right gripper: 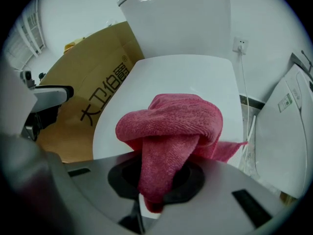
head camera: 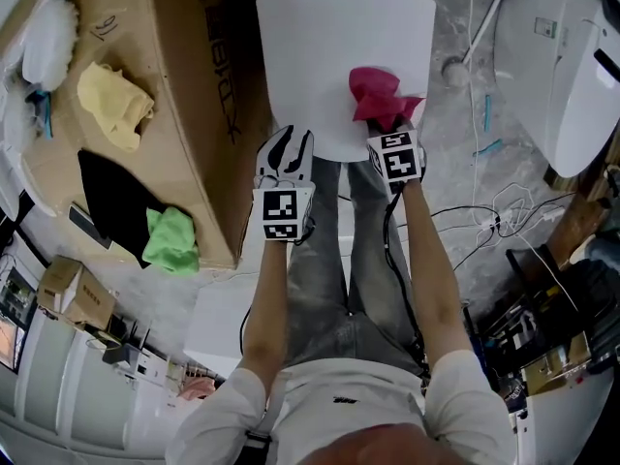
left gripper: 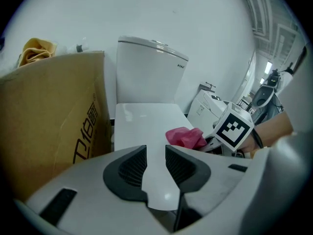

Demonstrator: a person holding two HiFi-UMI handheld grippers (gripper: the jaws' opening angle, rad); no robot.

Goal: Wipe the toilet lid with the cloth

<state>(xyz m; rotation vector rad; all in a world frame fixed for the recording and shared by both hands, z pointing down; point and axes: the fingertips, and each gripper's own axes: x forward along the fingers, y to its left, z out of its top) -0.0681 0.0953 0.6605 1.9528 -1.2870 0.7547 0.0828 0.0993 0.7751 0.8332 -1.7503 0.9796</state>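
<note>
The white toilet lid (head camera: 320,46) lies closed, straight ahead of me. A crumpled pink cloth (head camera: 378,95) rests on the lid's near right part, pinched in my right gripper (head camera: 390,129). From the right gripper view the pink cloth (right gripper: 168,131) bulges out from between the jaws over the toilet lid (right gripper: 171,77). My left gripper (head camera: 289,148) hovers at the lid's near left edge, its jaws a small gap apart and empty. The left gripper view shows the toilet lid (left gripper: 142,121), the pink cloth (left gripper: 185,137) and the right gripper's marker cube (left gripper: 236,126).
A large cardboard box (head camera: 184,95) stands close against the toilet's left side, with a yellow cloth (head camera: 114,103) and a green cloth (head camera: 172,240) on it. Another white toilet (head camera: 562,76) sits at the right. Cables (head camera: 484,221) trail over the floor there.
</note>
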